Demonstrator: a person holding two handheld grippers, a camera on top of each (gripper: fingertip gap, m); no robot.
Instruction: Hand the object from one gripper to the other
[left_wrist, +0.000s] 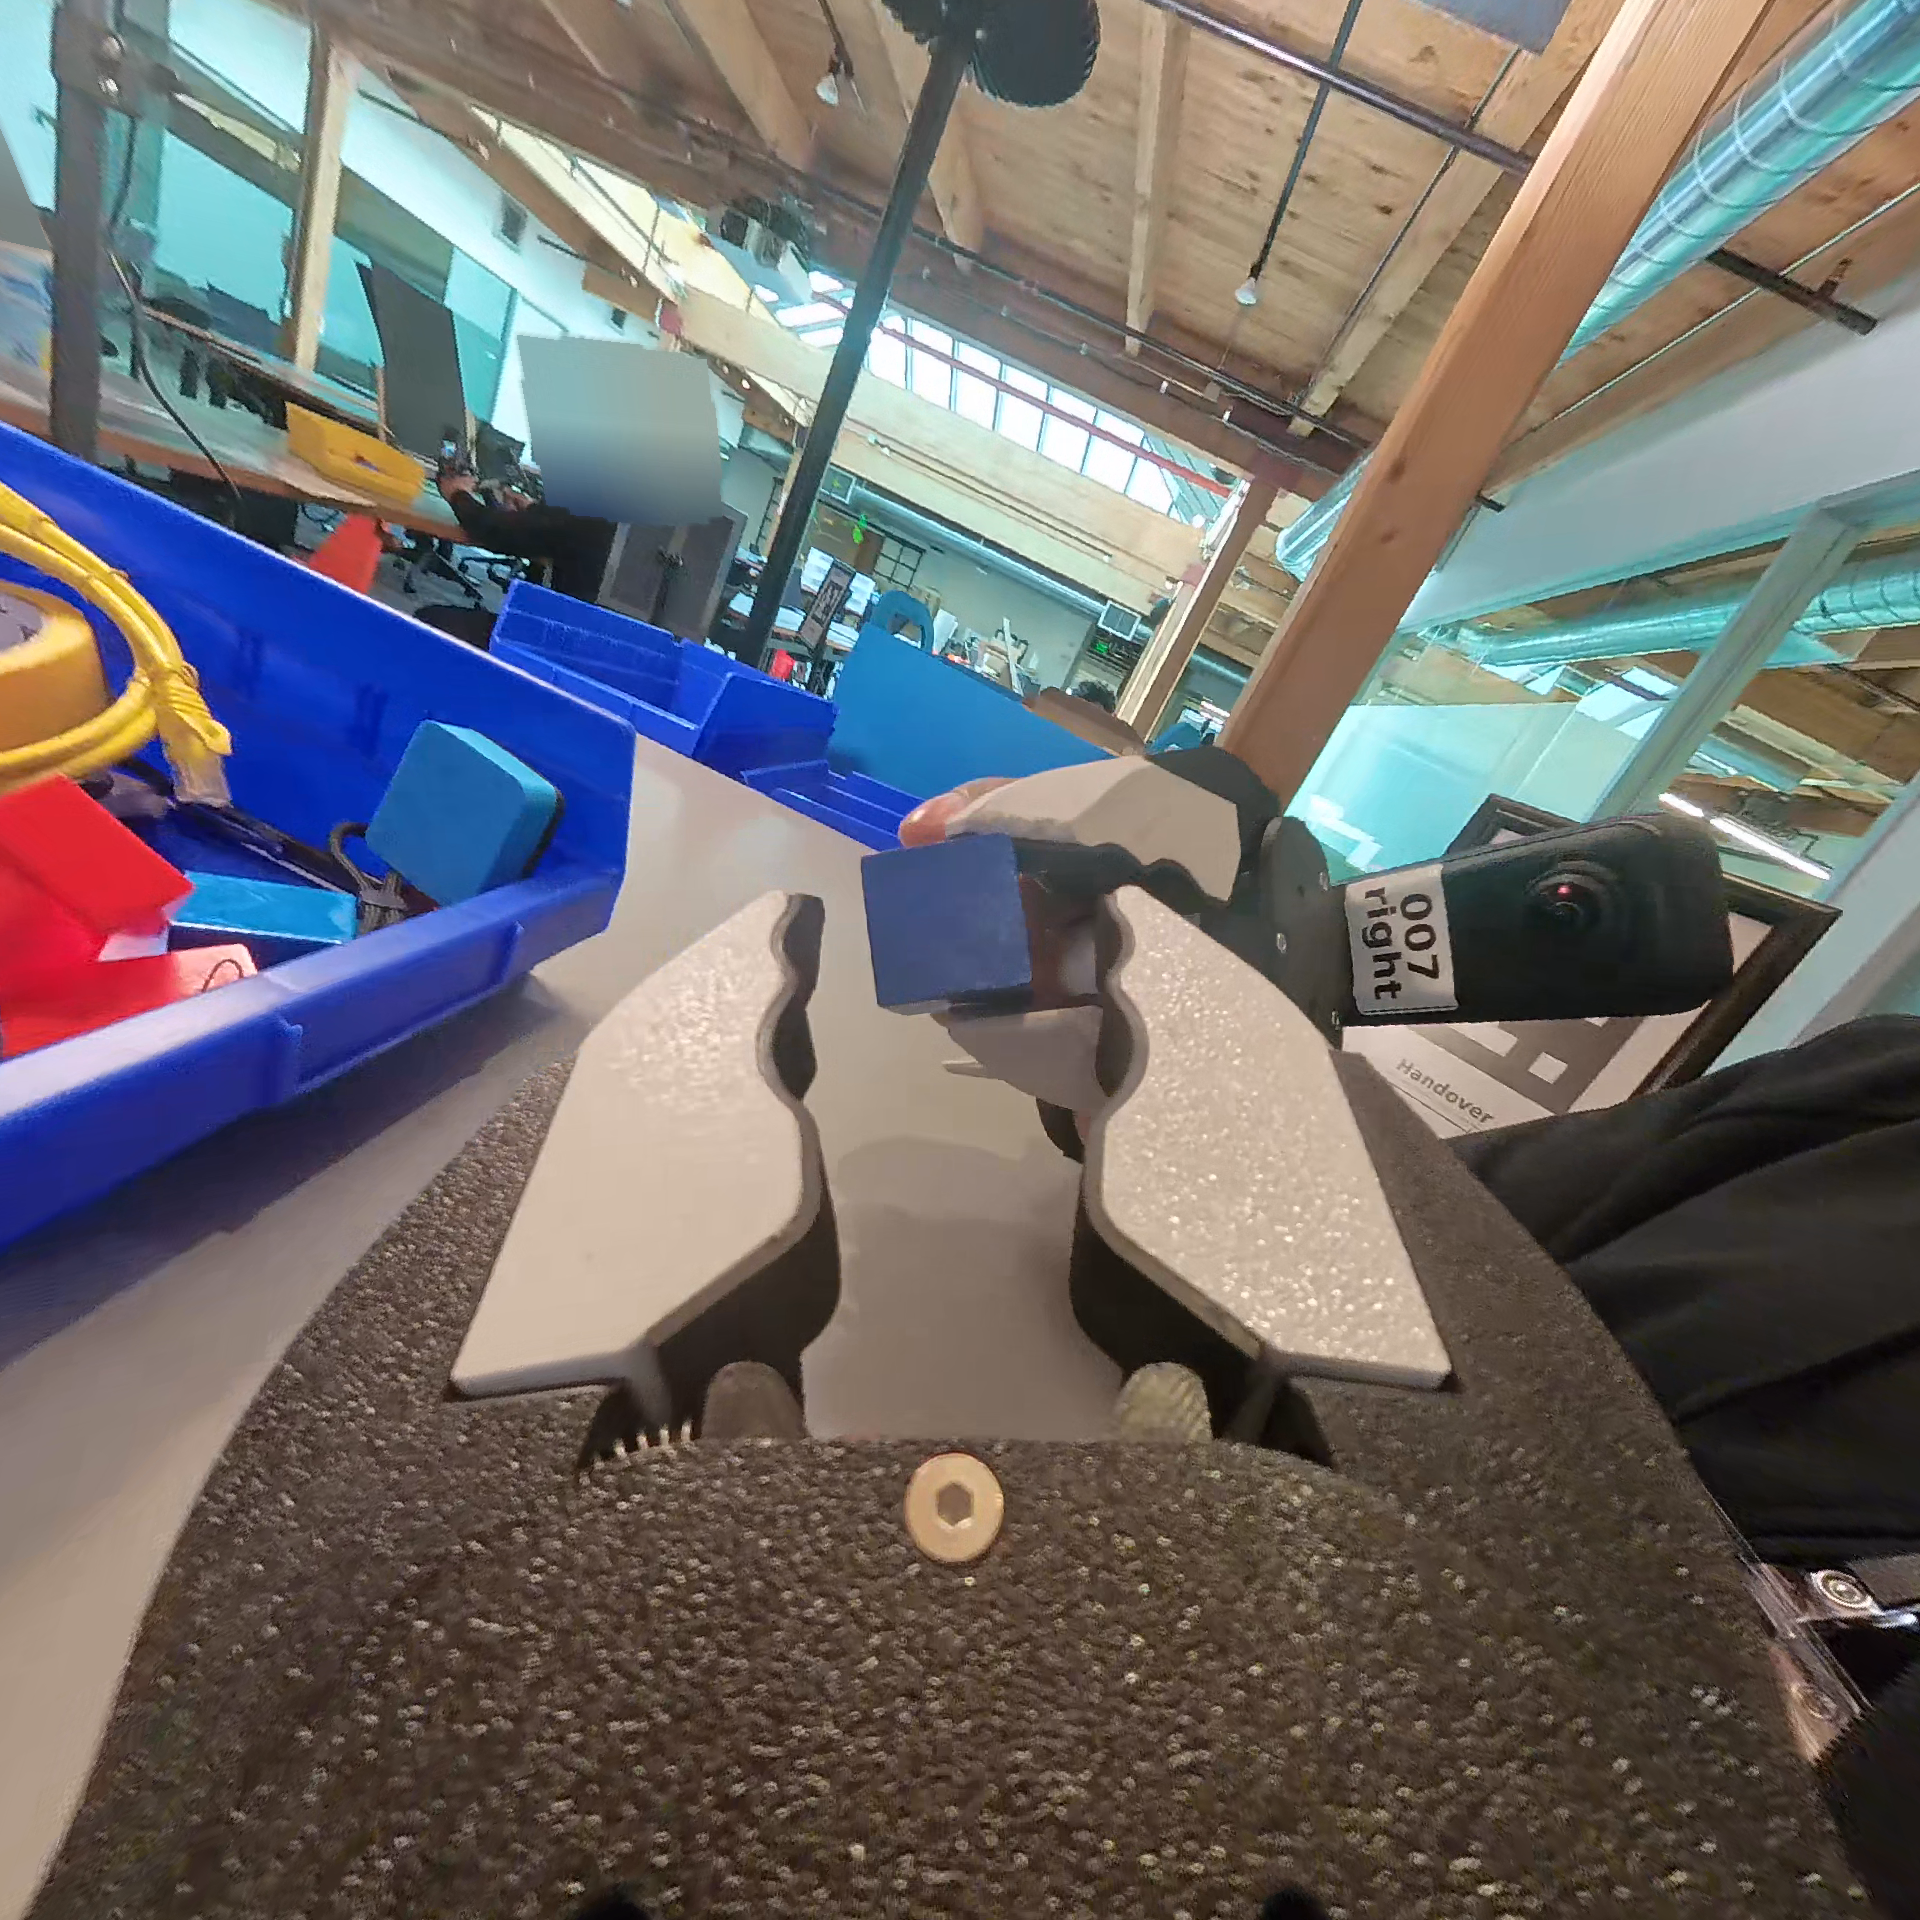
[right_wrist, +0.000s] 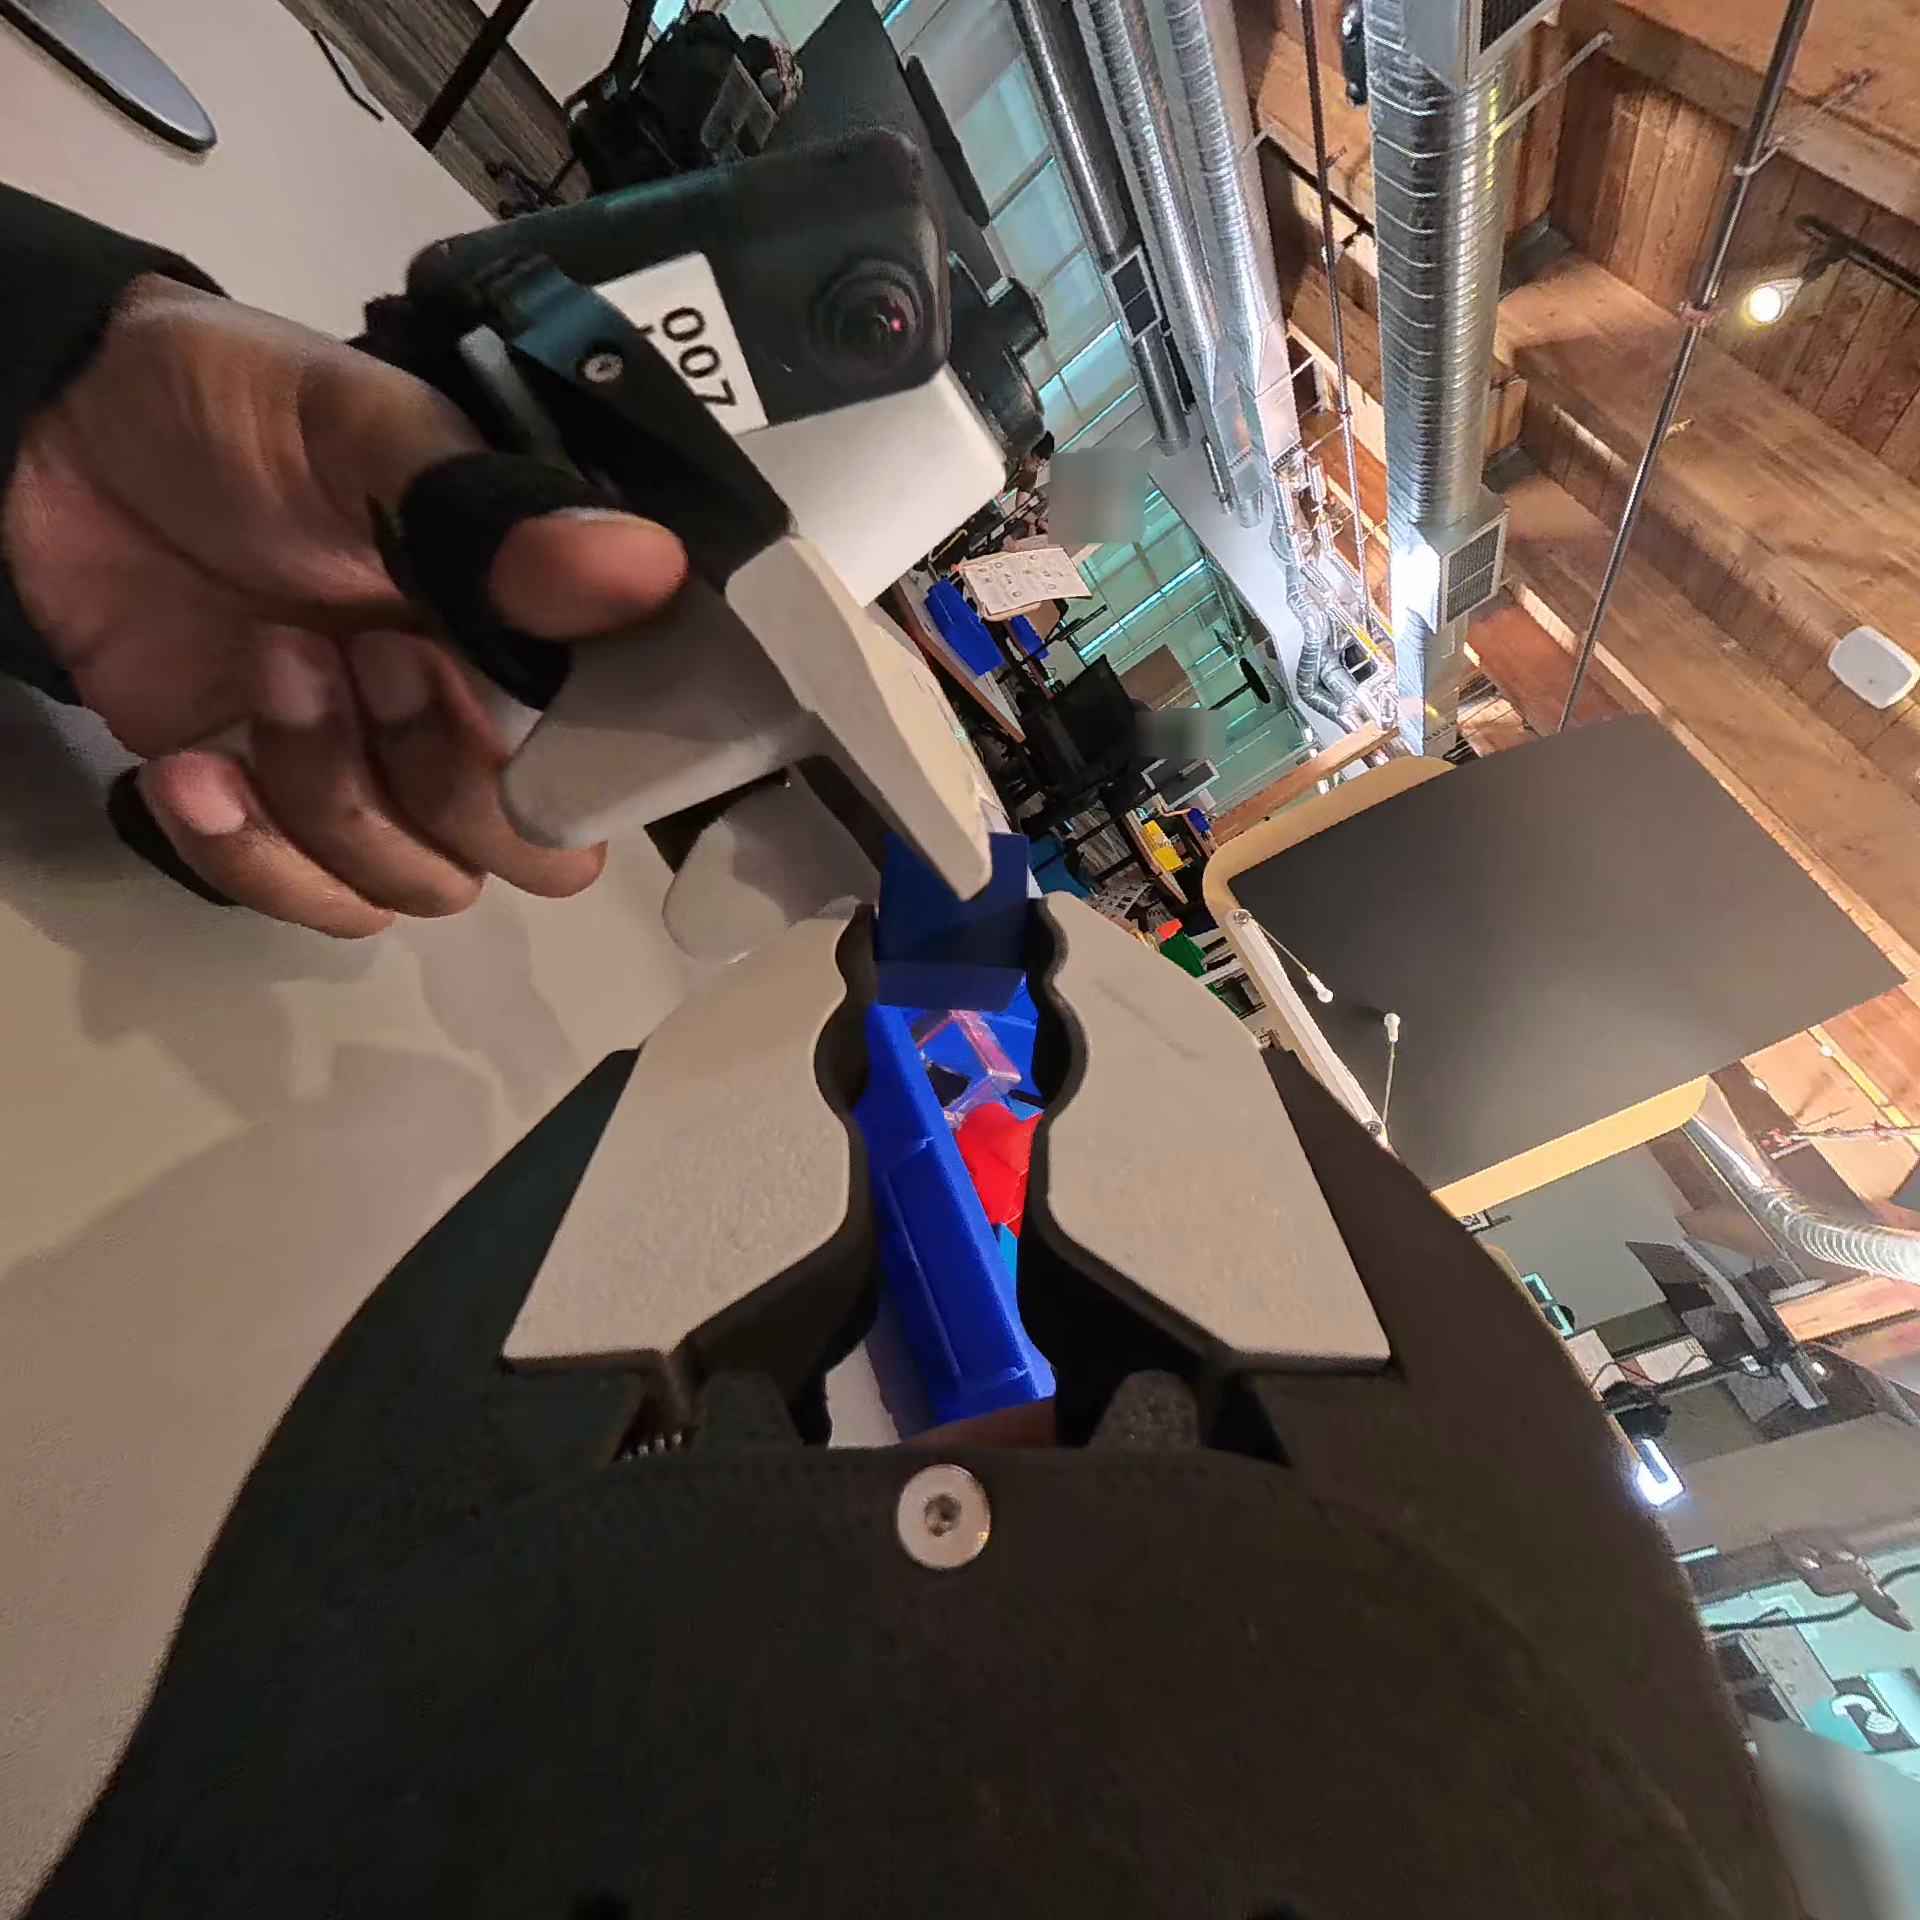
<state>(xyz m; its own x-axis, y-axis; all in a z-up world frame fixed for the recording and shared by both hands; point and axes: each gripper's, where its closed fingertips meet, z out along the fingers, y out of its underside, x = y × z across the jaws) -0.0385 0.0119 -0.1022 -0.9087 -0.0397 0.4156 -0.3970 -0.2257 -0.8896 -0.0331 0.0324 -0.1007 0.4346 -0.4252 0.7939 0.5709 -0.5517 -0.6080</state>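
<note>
So the right claw (left_wrist: 1013, 935) is clamped on the dark blue block (left_wrist: 948, 923), holding it up above the grey bench (left_wrist: 717, 831). The left claw (left_wrist: 951, 966) is spread wide, and the block looks like it's just off its fingertips, not pinched. A blue bin (left_wrist: 312, 1029) of odds and ends sits well off to the left.

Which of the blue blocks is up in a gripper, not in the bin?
The dark blue cube, held by the right gripper; the lighter blue blocks lie in the blue bin.
</note>
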